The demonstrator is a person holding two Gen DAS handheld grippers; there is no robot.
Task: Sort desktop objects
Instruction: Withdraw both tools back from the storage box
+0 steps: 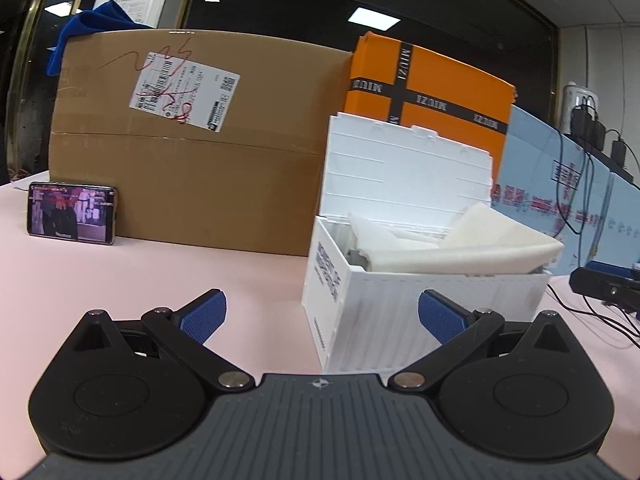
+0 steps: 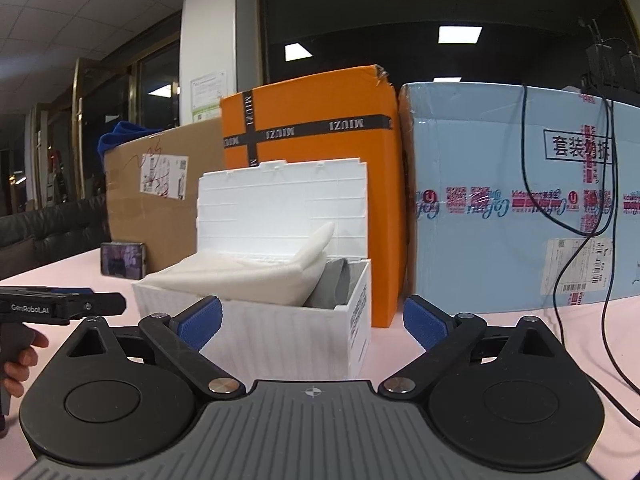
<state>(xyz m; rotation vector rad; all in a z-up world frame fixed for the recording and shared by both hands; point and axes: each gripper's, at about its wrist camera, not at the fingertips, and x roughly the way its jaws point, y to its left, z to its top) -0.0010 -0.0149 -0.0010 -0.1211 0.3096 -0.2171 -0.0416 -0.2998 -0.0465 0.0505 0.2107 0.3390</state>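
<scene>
Both claws, left gripper [image 1: 322, 316] and right gripper [image 2: 312, 322], spread wide and empty; white ribbed plastic storage box [image 2: 256, 332] with raised lid sits mid pink tabletop [image 1: 120, 280], soft white foam sheet [image 2: 244, 276] overhanging: likely light, compressible, pinch the free edge.

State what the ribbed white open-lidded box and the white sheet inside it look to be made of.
Ribbed white open-lidded box: apparently matte moulded plastic, judging by crisp corrugated ribs and lid tabs. White sheet: probably soft packing foam, thick, bent, with a fuzzy surface; it could be fabric.
</scene>
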